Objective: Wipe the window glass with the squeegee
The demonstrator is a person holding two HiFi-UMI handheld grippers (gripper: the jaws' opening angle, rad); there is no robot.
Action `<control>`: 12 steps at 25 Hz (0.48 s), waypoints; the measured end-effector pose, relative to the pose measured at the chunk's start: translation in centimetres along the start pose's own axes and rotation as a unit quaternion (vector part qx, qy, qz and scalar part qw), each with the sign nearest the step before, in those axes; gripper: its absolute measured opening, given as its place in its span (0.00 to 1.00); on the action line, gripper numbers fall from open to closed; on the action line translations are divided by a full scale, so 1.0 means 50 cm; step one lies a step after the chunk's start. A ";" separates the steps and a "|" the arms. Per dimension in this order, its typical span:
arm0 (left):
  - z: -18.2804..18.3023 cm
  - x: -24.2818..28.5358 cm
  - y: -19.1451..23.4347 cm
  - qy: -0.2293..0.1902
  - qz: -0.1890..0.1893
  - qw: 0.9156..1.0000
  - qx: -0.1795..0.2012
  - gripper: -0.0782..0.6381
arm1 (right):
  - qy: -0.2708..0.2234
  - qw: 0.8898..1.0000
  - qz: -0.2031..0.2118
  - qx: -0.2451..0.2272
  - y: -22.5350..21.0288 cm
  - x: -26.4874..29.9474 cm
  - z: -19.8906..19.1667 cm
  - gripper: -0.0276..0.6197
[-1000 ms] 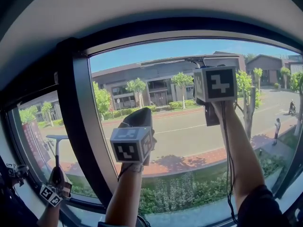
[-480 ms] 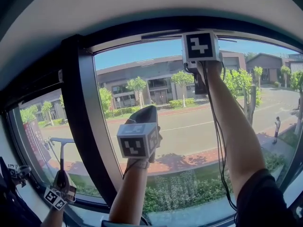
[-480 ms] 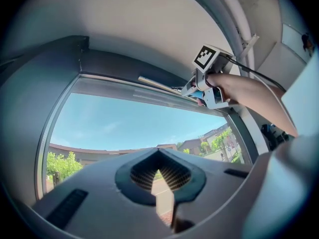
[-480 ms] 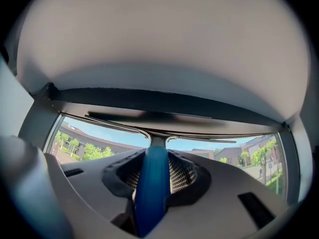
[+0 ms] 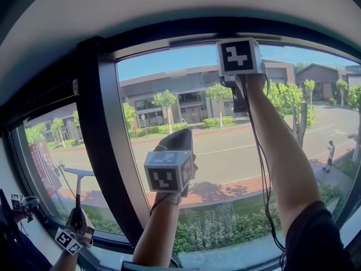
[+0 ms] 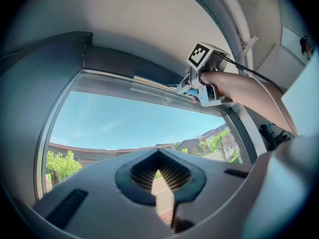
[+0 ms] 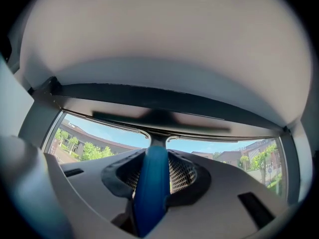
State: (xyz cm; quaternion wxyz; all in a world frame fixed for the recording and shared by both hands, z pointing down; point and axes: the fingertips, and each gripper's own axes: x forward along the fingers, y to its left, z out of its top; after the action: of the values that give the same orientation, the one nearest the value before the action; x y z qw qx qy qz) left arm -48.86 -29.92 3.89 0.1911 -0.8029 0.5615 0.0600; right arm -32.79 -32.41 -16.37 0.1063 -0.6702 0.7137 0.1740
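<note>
**Squeegee (image 7: 151, 198) rises from your right fingers (image 7: 224, 203), blade crosswise atop the glass (image 7: 99, 136).**
They clamp its handle; left fingers (image 6: 99, 193) pressed together, empty, lower.

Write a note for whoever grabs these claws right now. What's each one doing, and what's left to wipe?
Right claw: shut on the squeegee's blue handle, arm raised.
Left claw: jaws nearly together, holding nothing, lower down before the window glass.
Squeegee blade lies along the pane's top edge.
Done: blade set at the top; no wiped streaks visible.
Left: pull it down the glass, likely in several passes.
</note>
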 end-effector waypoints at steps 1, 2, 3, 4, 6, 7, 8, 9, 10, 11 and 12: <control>-0.004 -0.002 0.006 0.001 0.002 1.000 -0.001 0.11 | 0.001 1.000 -0.002 0.002 0.000 0.001 -0.003 0.23; -0.006 -0.005 0.011 0.000 0.004 1.000 -0.002 0.11 | 0.002 1.000 -0.003 0.003 0.001 0.000 -0.005 0.23; -0.006 -0.010 0.014 0.000 0.005 1.000 -0.003 0.11 | 0.001 1.000 -0.004 0.002 0.002 -0.002 -0.005 0.23; -0.005 -0.015 0.016 -0.002 0.006 1.000 -0.005 0.11 | 0.000 1.000 -0.003 0.001 0.003 -0.005 -0.006 0.23; -0.005 -0.020 0.021 -0.004 0.006 1.000 -0.006 0.11 | -0.003 1.000 -0.002 -0.004 0.007 -0.008 -0.010 0.23; -0.007 -0.022 0.023 -0.004 0.006 1.000 -0.006 0.11 | -0.003 1.000 -0.001 -0.005 0.010 -0.009 -0.014 0.23; -0.010 -0.024 0.025 -0.004 0.006 1.000 -0.008 0.11 | -0.002 1.000 -0.001 -0.006 0.012 -0.010 -0.019 0.23; -0.012 -0.026 0.025 -0.003 0.005 1.000 -0.009 0.11 | 0.000 1.000 -0.001 -0.006 0.012 -0.012 -0.024 0.23; -0.015 -0.029 0.024 -0.003 0.005 1.000 -0.008 0.11 | 0.002 1.000 -0.002 -0.007 0.012 -0.015 -0.030 0.23; -0.017 -0.031 0.025 -0.002 0.005 1.000 -0.007 0.11 | 0.004 1.000 -0.004 -0.008 0.011 -0.018 -0.035 0.23; -0.019 -0.032 0.026 -0.001 0.007 1.000 -0.006 0.11 | 0.005 1.000 -0.005 -0.009 0.012 -0.020 -0.040 0.23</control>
State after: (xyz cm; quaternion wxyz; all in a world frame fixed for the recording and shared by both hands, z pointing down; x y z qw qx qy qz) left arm -50.79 -29.25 4.97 0.1865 -0.8001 0.5664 0.0649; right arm -33.14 -32.26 -14.10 0.0975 -0.6753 0.7095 0.1761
